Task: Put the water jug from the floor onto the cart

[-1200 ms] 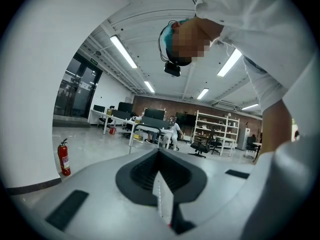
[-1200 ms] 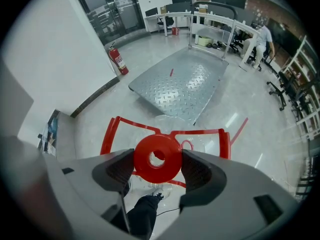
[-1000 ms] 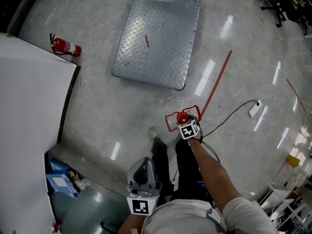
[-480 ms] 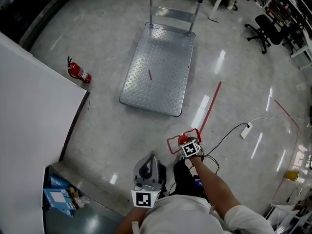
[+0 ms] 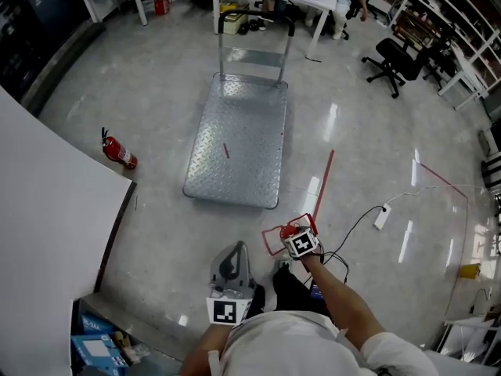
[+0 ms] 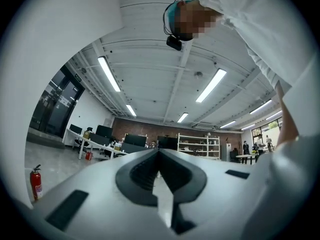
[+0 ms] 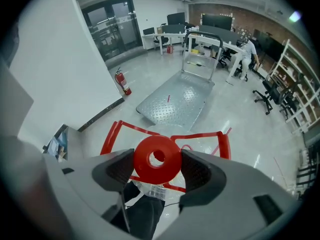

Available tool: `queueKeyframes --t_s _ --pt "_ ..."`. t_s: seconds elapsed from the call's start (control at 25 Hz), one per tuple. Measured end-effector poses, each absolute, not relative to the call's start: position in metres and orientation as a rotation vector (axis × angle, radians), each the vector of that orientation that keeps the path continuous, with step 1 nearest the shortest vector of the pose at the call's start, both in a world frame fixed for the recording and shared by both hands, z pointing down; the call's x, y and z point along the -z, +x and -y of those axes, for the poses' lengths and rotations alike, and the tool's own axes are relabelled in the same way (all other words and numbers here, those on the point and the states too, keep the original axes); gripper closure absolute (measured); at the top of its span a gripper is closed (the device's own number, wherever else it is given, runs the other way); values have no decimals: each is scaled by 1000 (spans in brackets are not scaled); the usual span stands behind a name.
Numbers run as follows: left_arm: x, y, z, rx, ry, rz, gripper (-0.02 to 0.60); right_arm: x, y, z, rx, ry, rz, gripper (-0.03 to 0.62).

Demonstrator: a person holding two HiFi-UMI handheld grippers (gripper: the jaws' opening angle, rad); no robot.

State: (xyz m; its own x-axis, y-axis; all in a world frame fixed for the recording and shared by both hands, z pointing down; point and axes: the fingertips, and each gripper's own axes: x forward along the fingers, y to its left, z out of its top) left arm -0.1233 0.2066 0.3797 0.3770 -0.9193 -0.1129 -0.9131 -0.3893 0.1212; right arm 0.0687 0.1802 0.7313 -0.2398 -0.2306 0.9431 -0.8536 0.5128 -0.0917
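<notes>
The water jug is clear, with a red cap and a red carrying frame. My right gripper is shut on the red cap, one jaw on each side. In the head view, the right gripper holds the jug in front of my legs, over the floor. The cart is a bare diamond-plate platform with an upright handle at its far end, and it stands a short way ahead of the jug. My left gripper is shut with nothing in it and points upward.
A red fire extinguisher stands on the floor left of the cart, beside a white partition. A red tape line and a power strip with its cable lie to the right. Office chairs and desks line the far side.
The head view has swung up, so the cart's handle and the far desks now show. The right gripper stays shut on the jug's cap, and both grippers sit lower in the view.
</notes>
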Motion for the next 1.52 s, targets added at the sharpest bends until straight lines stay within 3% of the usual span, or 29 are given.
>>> queueKeyframes --t_s 0.68,1.52 --pt "-367 -99 -103 258 2572 1800 578 -710 67 -34 -726 910 1836 299" --pt "-394 -76 1 122 2538 1845 578 -768 65 155 -714 906 1884 299"
